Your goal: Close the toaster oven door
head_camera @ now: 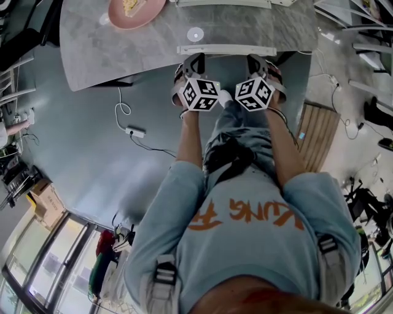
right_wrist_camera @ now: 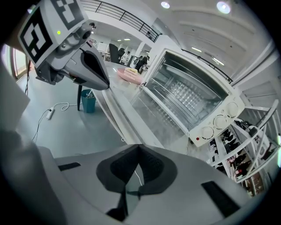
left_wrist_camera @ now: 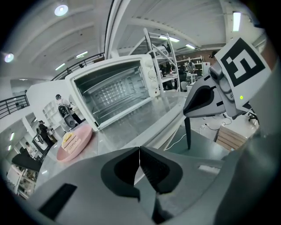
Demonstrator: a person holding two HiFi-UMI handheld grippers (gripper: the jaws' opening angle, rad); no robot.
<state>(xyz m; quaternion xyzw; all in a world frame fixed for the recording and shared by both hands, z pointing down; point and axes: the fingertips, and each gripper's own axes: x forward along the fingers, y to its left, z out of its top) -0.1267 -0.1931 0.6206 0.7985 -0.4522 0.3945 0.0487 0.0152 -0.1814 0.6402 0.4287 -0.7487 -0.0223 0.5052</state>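
Both closed and empty, left hand-held gripper (left_wrist_camera: 139, 154) and right hand-held gripper (right_wrist_camera: 139, 153) face the open toaster oven (left_wrist_camera: 117, 90); pink plate (left_wrist_camera: 78, 139) alongside.

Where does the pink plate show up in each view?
Head view: plate at the top edge, left of centre.
Left gripper view: plate lower left, beside the door.
Right gripper view: plate upper middle, past the door's far end.
Shared landmark: the open door, lying flat in all three.
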